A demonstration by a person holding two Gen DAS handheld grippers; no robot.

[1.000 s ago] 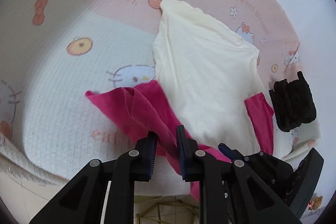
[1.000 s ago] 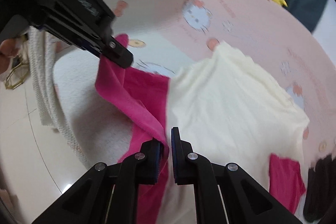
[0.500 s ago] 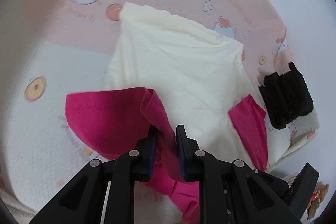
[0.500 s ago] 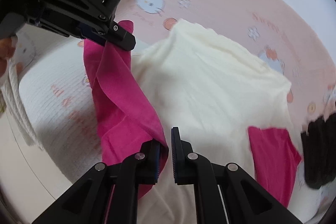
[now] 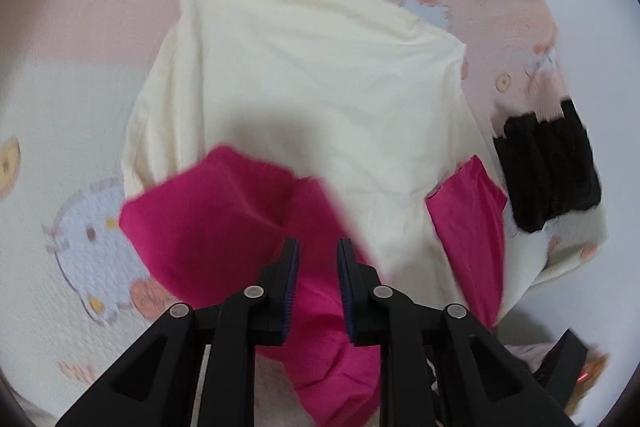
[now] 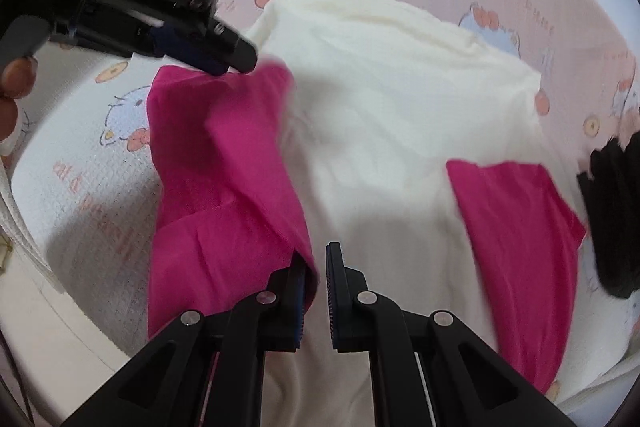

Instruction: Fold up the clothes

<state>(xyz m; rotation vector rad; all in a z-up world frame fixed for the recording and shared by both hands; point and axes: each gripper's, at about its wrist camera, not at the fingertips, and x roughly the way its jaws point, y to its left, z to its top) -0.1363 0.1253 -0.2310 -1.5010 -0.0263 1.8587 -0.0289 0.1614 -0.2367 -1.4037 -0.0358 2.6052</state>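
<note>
A magenta garment [image 5: 208,219] lies partly under a cream garment [image 5: 312,75] on the bed. My left gripper [image 5: 317,263] hovers over a raised magenta fold. Its jaws are opening, and the cloth shows in the gap without being pinched. In the right wrist view the left gripper [image 6: 228,61] sits at the top edge of the lifted magenta flap [image 6: 224,155]. My right gripper [image 6: 318,267] is shut on the near end of that flap. The flap leans over the cream garment [image 6: 392,99]. Another magenta piece [image 6: 516,227] sticks out on the right.
A pink and white bed cover [image 5: 80,107] with cartoon cats lies under everything. Folded black clothing [image 5: 548,171] sits at the right edge, also visible as black clothing [image 6: 612,211]. A person's fingers [image 6: 16,83] show far left. The bed's edge [image 6: 40,267] drops off at lower left.
Both grippers carried the magenta flap rightward, over the cream garment. The left jaws have widened and the cloth no longer rises pinched between them. The right wrist has rolled.
</note>
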